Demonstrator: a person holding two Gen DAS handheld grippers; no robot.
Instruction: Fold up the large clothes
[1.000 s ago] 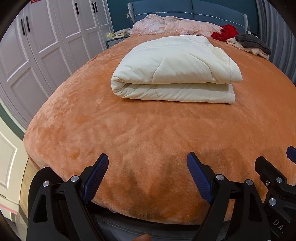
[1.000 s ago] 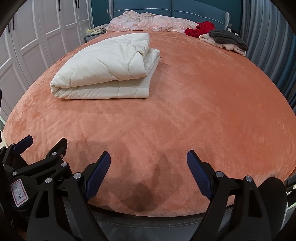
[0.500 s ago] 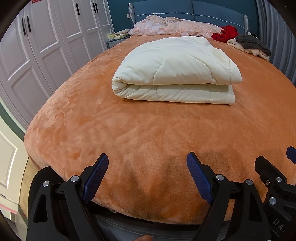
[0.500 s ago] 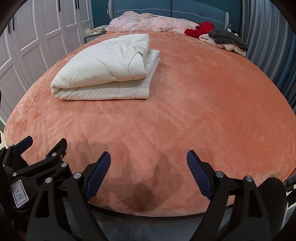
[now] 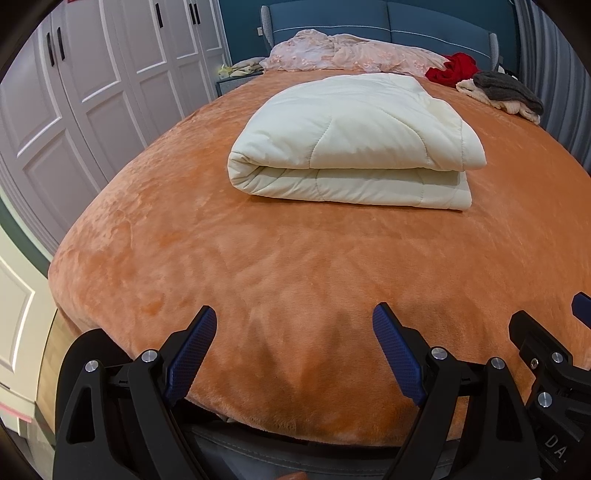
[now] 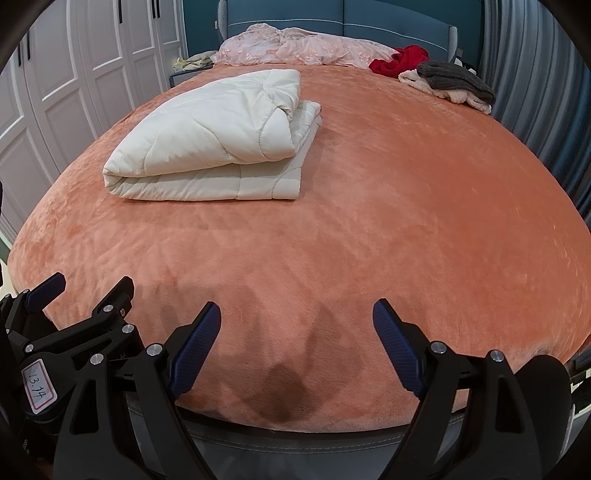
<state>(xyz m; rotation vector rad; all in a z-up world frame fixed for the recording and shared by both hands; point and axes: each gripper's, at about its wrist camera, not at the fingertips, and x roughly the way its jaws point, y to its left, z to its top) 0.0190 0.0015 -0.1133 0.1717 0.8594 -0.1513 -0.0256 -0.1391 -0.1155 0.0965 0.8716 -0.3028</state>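
A cream quilted comforter (image 5: 354, 140) lies folded in a thick rectangle on the orange plush bedspread (image 5: 258, 266); the right wrist view shows it (image 6: 218, 144) at the bed's left half. My left gripper (image 5: 294, 317) hovers open over the near edge of the bed, far short of the comforter, with nothing between its blue pads. My right gripper (image 6: 297, 314) is open too, beside it at the same edge. Each gripper shows in the other's view, the right one (image 5: 546, 347) at lower right, the left one (image 6: 88, 306) at lower left.
Pink bedding (image 5: 347, 55) is piled along the blue headboard (image 5: 384, 18). A red garment (image 5: 454, 68) and a grey and beige pile (image 5: 506, 92) lie at the far right corner. White wardrobe doors (image 5: 92, 74) line the left; a grey curtain (image 6: 535, 74) hangs right.
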